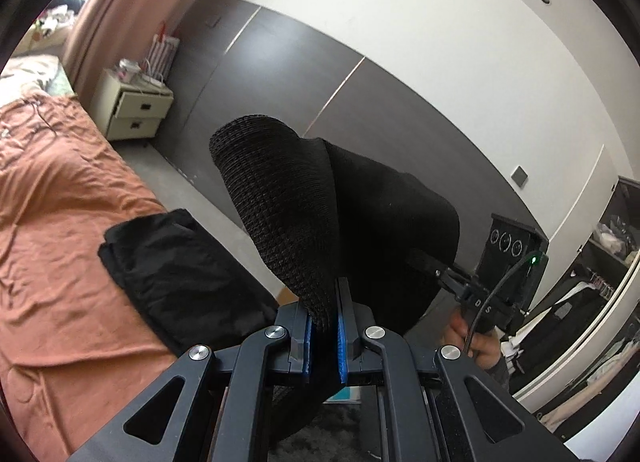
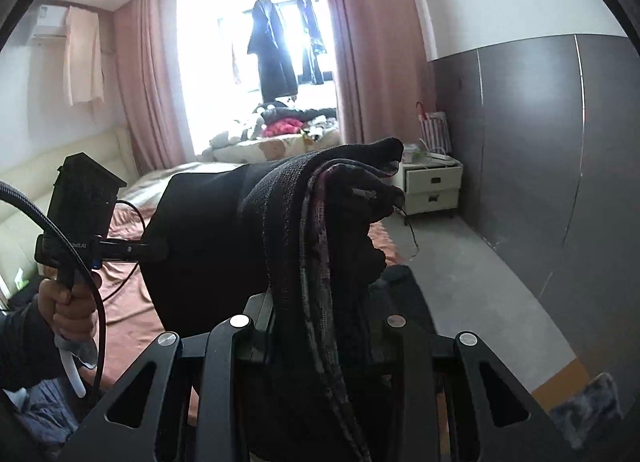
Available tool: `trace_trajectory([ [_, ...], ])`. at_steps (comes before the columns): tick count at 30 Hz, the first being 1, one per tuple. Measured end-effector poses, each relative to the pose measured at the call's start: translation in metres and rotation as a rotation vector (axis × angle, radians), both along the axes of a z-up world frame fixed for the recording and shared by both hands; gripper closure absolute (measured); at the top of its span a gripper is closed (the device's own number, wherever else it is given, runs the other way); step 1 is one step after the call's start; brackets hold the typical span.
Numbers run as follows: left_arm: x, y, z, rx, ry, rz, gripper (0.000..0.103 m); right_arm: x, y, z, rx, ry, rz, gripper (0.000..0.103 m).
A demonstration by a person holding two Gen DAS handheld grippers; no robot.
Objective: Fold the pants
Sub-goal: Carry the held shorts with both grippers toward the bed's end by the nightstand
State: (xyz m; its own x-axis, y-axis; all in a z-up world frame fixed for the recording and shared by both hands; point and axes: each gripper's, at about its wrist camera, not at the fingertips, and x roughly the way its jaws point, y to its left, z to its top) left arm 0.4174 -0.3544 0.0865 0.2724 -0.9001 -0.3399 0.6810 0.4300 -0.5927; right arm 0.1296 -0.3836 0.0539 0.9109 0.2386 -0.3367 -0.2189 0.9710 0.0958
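Pants (image 1: 360, 214), black with a ribbed knit waistband, hang in the air between two hand-held tools, above the edge of a bed (image 1: 52, 190) covered in a rust-orange sheet. The left tongs (image 1: 323, 332) are pressed nearly together, their blue pads pinching a fold of the ribbed band. The right tongs (image 2: 320, 326) pinch a thicker bunch of several layers of the same cloth, which drapes over and hides the pads. Each tool also shows in the other's view, gripped by a person's hand (image 2: 70, 310).

A second dark garment (image 1: 180, 274) lies already folded flat on the sheet, near the bed's edge.

The step in hand looks like lifting and spreading the pants by the waistband before folding. Next, the cloth probably needs lowering onto a bare stretch of sheet, beside the folded garment, with both grips kept firm so the legs fall straight.
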Motion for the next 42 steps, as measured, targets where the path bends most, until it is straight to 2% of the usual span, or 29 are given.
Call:
trace_trajectory([
  [8, 0.056, -0.034, -0.045, 0.000, 0.076, -0.018, 0.093, 0.031, 0.025, -0.019, -0.025, 0.063, -0.045, 0.076],
  [18, 0.127, -0.049, -0.100, 0.016, 0.159, -0.006, 0.093, 0.079, 0.068, -0.033, -0.061, 0.146, -0.058, 0.076],
  [24, 0.159, -0.048, -0.120, 0.011, 0.193, 0.015, 0.093, 0.104, 0.094, -0.028, -0.084, 0.182, -0.054, 0.076],
  [31, 0.186, -0.044, -0.136, 0.005, 0.204, 0.059, 0.093, 0.112, 0.087, -0.027, -0.085, 0.209, -0.057, 0.076],
  [32, 0.191, -0.043, -0.141, 0.007, 0.209, 0.081, 0.093, 0.116, 0.086, -0.029, -0.083, 0.209, -0.068, 0.074],
  [34, 0.203, -0.042, -0.159, 0.054, 0.257, 0.129, 0.089, 0.123, 0.077, -0.043, -0.078, 0.259, -0.106, 0.062],
  [35, 0.211, -0.044, -0.171, 0.092, 0.305, 0.141, 0.087, 0.133, 0.072, -0.055, -0.077, 0.327, -0.140, 0.058],
  [37, 0.219, -0.041, -0.192, 0.134, 0.394, 0.171, 0.087, 0.140, 0.064, -0.071, -0.083, 0.405, -0.204, 0.058],
  [39, 0.222, -0.035, -0.202, 0.127, 0.414, 0.185, 0.087, 0.133, 0.060, -0.078, -0.066, 0.429, -0.242, 0.058],
  [42, 0.226, -0.029, -0.209, 0.115, 0.427, 0.199, 0.078, 0.112, 0.059, -0.072, -0.021, 0.404, -0.244, 0.058],
])
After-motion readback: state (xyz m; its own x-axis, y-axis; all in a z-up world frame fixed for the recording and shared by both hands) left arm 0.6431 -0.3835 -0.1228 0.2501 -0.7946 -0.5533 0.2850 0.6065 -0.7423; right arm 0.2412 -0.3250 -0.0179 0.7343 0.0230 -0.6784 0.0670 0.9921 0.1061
